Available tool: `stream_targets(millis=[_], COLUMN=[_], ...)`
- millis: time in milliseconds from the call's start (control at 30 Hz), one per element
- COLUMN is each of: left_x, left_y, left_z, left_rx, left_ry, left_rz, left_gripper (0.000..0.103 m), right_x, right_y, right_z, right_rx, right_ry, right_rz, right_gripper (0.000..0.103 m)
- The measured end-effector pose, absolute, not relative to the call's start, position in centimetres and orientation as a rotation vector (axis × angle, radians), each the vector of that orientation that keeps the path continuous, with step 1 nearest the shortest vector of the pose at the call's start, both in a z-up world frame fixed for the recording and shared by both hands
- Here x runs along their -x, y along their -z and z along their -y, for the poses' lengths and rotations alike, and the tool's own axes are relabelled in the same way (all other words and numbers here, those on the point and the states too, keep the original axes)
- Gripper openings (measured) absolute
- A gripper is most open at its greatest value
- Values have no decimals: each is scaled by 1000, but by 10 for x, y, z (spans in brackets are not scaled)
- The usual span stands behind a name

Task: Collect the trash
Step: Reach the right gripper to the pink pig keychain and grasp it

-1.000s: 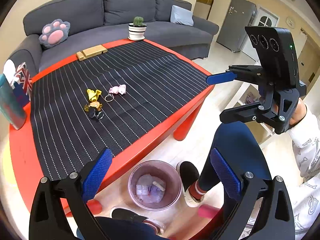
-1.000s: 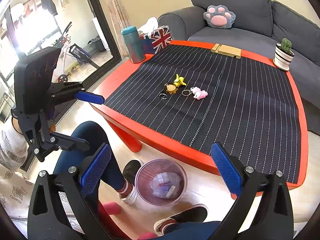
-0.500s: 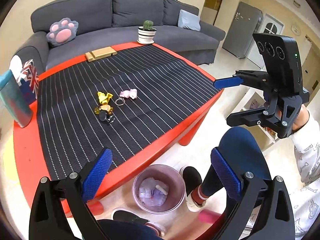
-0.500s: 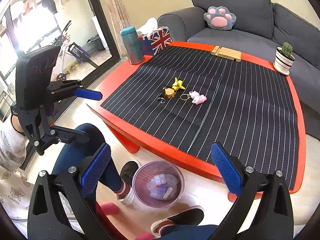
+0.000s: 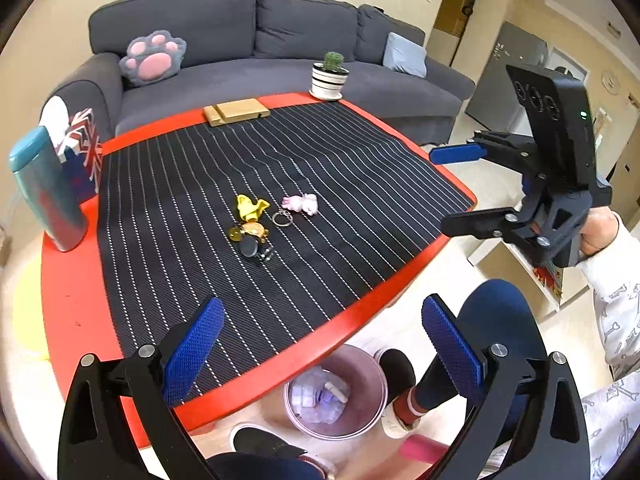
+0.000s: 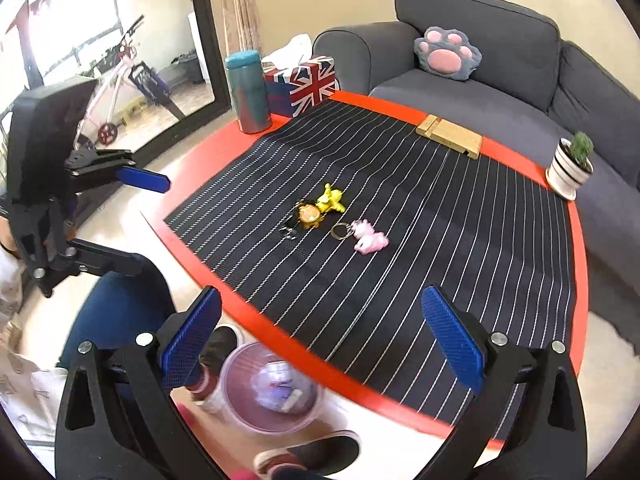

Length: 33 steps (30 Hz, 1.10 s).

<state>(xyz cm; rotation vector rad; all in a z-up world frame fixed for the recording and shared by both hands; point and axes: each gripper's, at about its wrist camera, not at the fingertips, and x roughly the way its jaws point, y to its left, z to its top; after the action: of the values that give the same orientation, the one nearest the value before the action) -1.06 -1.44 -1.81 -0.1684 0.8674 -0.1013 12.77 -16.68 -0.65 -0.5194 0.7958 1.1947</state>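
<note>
A pink bin (image 5: 336, 394) with crumpled wrappers inside stands on the floor under the red table's near edge; it also shows in the right wrist view (image 6: 270, 394). My left gripper (image 5: 322, 354) is open and empty above the table edge and the bin. My right gripper (image 6: 320, 344) is open and empty, also above the table edge. Each gripper shows in the other's view, the right one (image 5: 460, 188) and the left one (image 6: 132, 220). No loose trash shows on the table.
On the striped mat (image 5: 280, 184) lie a yellow keychain toy (image 5: 250, 206), a pink keychain toy (image 5: 302, 203) and a dark round fob (image 5: 250, 247). A teal bottle (image 5: 44, 192), a flag tissue box (image 6: 300, 82), a wooden stand (image 5: 235, 113) and a cactus pot (image 5: 329, 78) stand at the edges. My legs and shoes are beside the bin.
Both grippers have risen and moved toward the table, so the table looks closer and the bin sits lower in both views. Both stay open and empty.
</note>
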Motion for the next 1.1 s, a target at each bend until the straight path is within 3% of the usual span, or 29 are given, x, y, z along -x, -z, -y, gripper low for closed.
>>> stream_targets(millis=[400, 1100], left_x=[4, -4], left_y=[23, 41], left_z=[-5, -23], left_rx=[215, 280], left_ry=[74, 51], left_rz=[-862, -879], left_gripper=[95, 95], right_x=[-164, -192], right_y=[19, 90], right_z=[112, 47], right_rx=[631, 893], right_ry=[-1203, -1225], right_rz=[-823, -969], right_gripper=[99, 99])
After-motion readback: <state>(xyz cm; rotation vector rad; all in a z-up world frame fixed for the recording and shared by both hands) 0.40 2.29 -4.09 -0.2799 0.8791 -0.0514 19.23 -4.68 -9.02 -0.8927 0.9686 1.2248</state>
